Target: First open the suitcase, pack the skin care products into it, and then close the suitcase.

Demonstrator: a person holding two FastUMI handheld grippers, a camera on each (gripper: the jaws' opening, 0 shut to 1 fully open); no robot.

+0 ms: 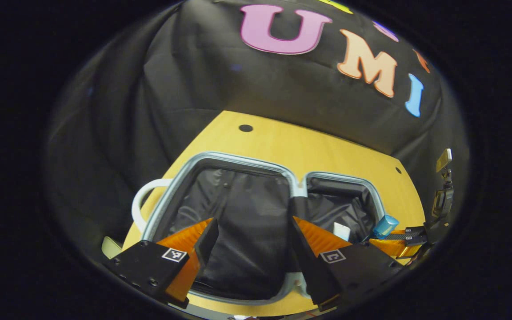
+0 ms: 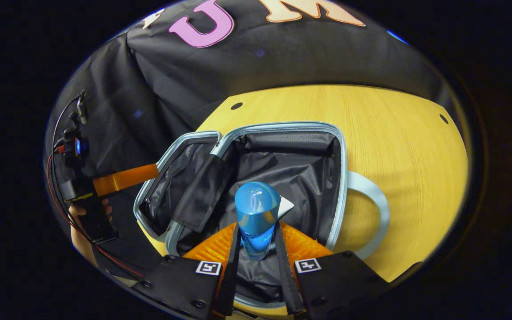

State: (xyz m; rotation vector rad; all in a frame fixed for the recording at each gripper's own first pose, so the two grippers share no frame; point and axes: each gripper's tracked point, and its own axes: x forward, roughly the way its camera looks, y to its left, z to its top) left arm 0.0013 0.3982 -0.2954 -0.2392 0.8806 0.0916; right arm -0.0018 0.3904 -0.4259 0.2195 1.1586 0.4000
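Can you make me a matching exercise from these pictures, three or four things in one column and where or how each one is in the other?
Things:
1. blue bottle
2. suitcase
3. left gripper
4. white item

States:
A. lying inside the suitcase
B. open, holding nothing
C. clamped between the right gripper fingers
D. lying open on the wooden table

Pairs: 1-C, 2-D, 3-B, 4-A
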